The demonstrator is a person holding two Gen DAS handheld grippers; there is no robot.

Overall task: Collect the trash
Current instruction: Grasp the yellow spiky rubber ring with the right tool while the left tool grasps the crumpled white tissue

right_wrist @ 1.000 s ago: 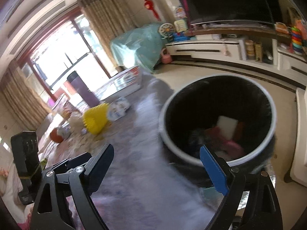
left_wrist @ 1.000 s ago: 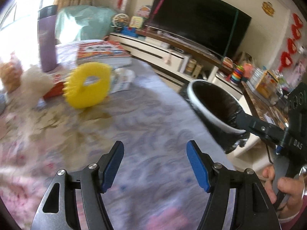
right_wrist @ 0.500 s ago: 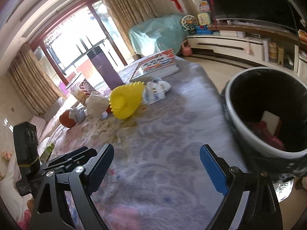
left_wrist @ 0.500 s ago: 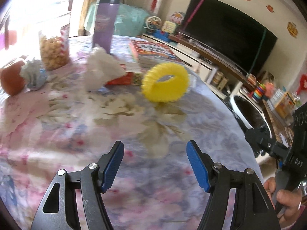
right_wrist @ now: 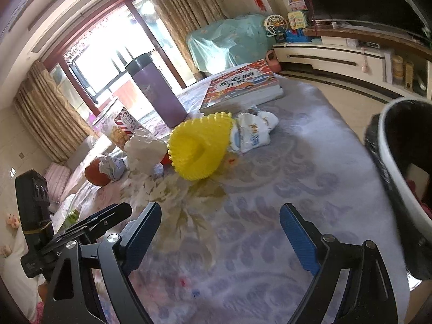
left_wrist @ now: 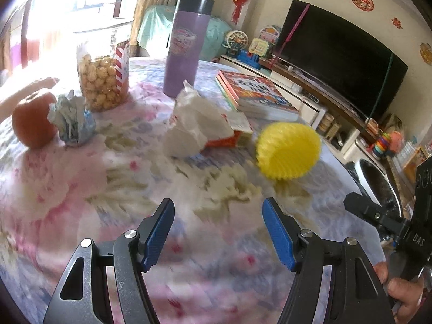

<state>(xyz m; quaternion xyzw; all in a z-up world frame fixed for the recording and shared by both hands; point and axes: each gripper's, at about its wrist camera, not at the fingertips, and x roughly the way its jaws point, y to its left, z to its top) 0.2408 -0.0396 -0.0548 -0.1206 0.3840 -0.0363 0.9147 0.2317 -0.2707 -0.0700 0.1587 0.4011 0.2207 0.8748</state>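
On the flowered tablecloth lie a yellow ribbed foam cup point(left_wrist: 287, 152) point(right_wrist: 199, 147), a crumpled white tissue point(left_wrist: 194, 127) point(right_wrist: 144, 148), a blue-and-white crumpled wrapper point(left_wrist: 71, 122) point(right_wrist: 113, 166) and a white printed wrapper point(right_wrist: 253, 132). My left gripper point(left_wrist: 217, 205) hangs open over bare cloth, short of the tissue and the cup. My right gripper point(right_wrist: 220, 208) also has nothing between its pads, and its jaws are closing slightly. It sits in front of the yellow cup. The black-lined trash bin point(right_wrist: 383, 132) point(left_wrist: 363, 168) stands off the table's right side with trash inside.
A purple tumbler point(left_wrist: 185, 48), a popcorn jar point(left_wrist: 104, 78), a stack of books point(left_wrist: 253, 94), a small red box point(left_wrist: 232, 135) and an orange fruit point(left_wrist: 32, 124) stand further back. A TV unit lines the far wall. A hand point(left_wrist: 399, 289) holds the right gripper.
Both views have swung left, away from the bin and onto the table. The bin has slid to the right edge, and the trash now lies ahead. Both grippers still hold nothing.
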